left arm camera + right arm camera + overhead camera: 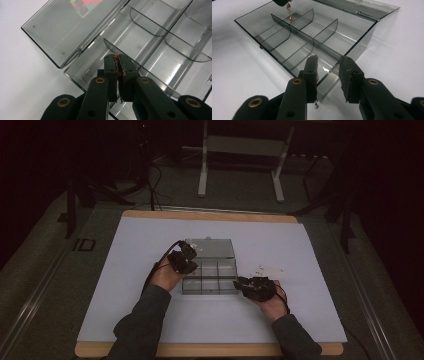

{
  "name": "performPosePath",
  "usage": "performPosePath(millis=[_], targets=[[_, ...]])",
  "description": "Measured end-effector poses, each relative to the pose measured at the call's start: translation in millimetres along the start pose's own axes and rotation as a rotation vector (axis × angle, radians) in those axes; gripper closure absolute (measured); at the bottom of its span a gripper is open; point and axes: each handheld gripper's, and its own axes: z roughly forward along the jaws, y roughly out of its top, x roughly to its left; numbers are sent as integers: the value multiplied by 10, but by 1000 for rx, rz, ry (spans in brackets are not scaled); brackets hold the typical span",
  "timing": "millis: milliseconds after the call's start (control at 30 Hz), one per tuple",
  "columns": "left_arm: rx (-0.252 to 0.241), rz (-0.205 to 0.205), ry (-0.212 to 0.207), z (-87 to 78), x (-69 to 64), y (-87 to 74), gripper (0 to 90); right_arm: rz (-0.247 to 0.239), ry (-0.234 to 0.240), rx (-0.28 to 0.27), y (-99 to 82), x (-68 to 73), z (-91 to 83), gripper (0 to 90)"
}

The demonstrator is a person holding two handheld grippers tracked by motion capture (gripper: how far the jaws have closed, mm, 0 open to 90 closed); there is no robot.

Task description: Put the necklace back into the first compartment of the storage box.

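Left gripper (119, 72) jaws are clamped on a small reddish chain (289, 12), seen dangling over the clear compartment box (209, 270) in the right gripper view; right gripper (328, 75) jaws are held apart, empty.

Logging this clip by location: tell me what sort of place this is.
Probably a lab or studio recording bench, not a home. A white sheet covers the wooden table in a darkened room, a white metal stand and loose cables sit on the floor behind, and a clear plastic compartment box sits on the sheet.
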Motion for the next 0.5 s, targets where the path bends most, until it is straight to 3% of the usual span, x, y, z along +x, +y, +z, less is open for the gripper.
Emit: performPosePath(millis=[500], targets=[[25, 8, 1, 64, 10, -12, 860, -2, -1, 0, 1, 2, 0, 684]])
